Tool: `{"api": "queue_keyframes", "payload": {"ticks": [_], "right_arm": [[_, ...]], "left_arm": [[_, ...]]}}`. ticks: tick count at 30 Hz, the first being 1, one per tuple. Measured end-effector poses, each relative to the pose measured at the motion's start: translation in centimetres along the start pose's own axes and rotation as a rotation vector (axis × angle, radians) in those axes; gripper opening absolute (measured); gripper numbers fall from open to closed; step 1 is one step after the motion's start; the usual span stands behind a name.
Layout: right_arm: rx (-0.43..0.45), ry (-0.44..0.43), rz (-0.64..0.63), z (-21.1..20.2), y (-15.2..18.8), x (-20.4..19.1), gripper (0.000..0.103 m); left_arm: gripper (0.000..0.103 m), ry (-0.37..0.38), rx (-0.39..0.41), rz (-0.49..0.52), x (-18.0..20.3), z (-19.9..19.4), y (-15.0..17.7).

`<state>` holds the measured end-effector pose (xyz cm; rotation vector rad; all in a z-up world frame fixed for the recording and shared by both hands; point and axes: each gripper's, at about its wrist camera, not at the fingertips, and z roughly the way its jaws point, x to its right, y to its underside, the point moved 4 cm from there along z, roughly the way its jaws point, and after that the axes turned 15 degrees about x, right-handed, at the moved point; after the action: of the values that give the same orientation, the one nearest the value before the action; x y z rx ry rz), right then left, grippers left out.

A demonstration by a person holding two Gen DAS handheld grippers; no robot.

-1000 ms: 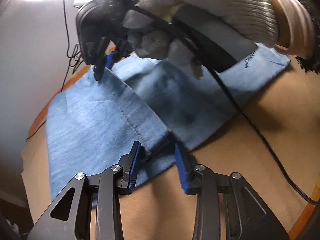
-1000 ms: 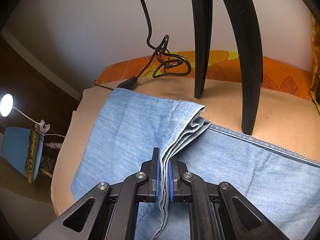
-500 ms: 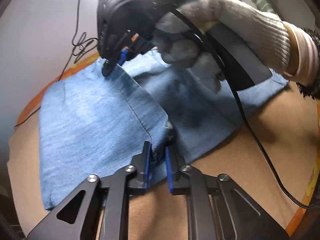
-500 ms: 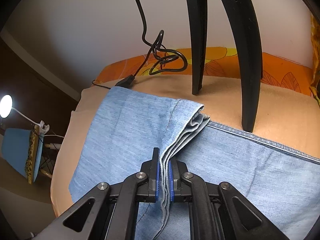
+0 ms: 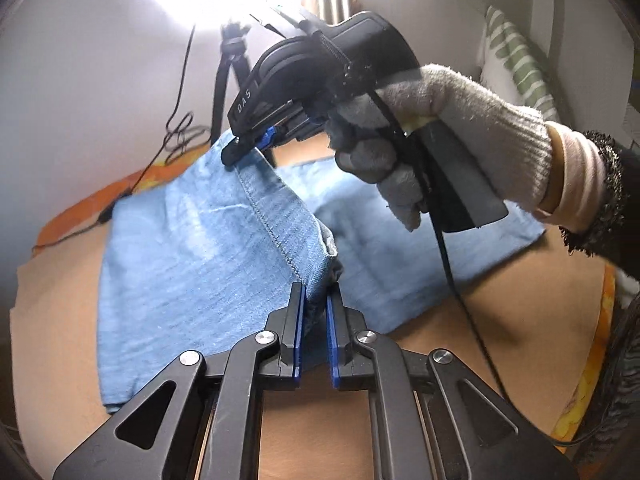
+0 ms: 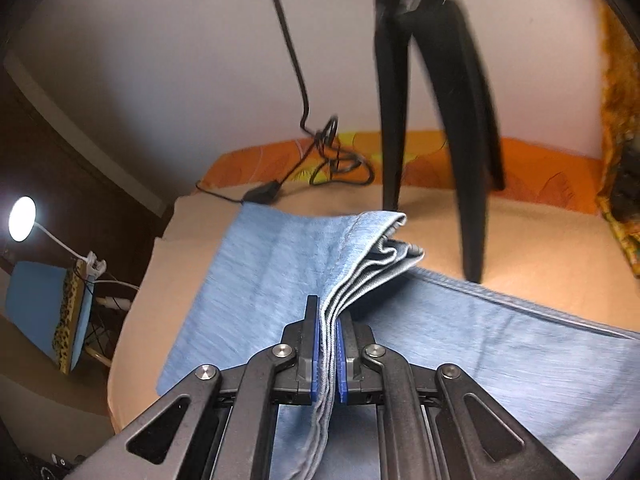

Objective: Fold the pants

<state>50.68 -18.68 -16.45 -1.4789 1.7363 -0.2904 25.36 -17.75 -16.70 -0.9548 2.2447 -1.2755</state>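
Light blue denim pants (image 5: 188, 264) lie on a tan table, with their hem end raised in a ridge. My left gripper (image 5: 316, 300) is shut on the near corner of the hem. My right gripper (image 6: 328, 318) is shut on the stacked hem layers (image 6: 384, 256) at the other corner; it also shows in the left wrist view (image 5: 256, 144), held by a gloved hand (image 5: 452, 120). The hem is lifted off the table between both grippers. The rest of the pants (image 6: 500, 352) lies flat below.
A black tripod (image 6: 432, 120) stands on the table just beyond the pants. A tangled black cable (image 6: 336, 160) lies at the far edge on an orange patterned cloth (image 6: 540, 164). A lamp (image 6: 22, 218) and a blue chair (image 6: 44, 316) stand off the table's left.
My left gripper has closed on the near hem corner. Both grippers have risen, lifting the hem edge off the table into a taut ridge.
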Motion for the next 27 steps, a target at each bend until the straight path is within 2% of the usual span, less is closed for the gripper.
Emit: {"api": "queue_keyframes", "payload": {"ticks": [8, 21, 27], "right_arm": [[0.042, 0.043, -0.034, -5.1, -1.4, 1.7, 0.004], [0.094, 0.125, -0.011, -14.3, -2.0, 8.2, 0.004], [0.115, 0.157, -0.003, -18.0, -1.9, 11.0, 0.004]], "left_arm": [[0.008, 0.055, 0.035, 0.04, 4.5, 0.7, -2.1], [0.008, 0.171, 0.057, 0.135, 13.6, 2.4, -5.4], [0.008, 0.216, 0.06, 0.145, 16.6, 3.1, -6.2]]}}
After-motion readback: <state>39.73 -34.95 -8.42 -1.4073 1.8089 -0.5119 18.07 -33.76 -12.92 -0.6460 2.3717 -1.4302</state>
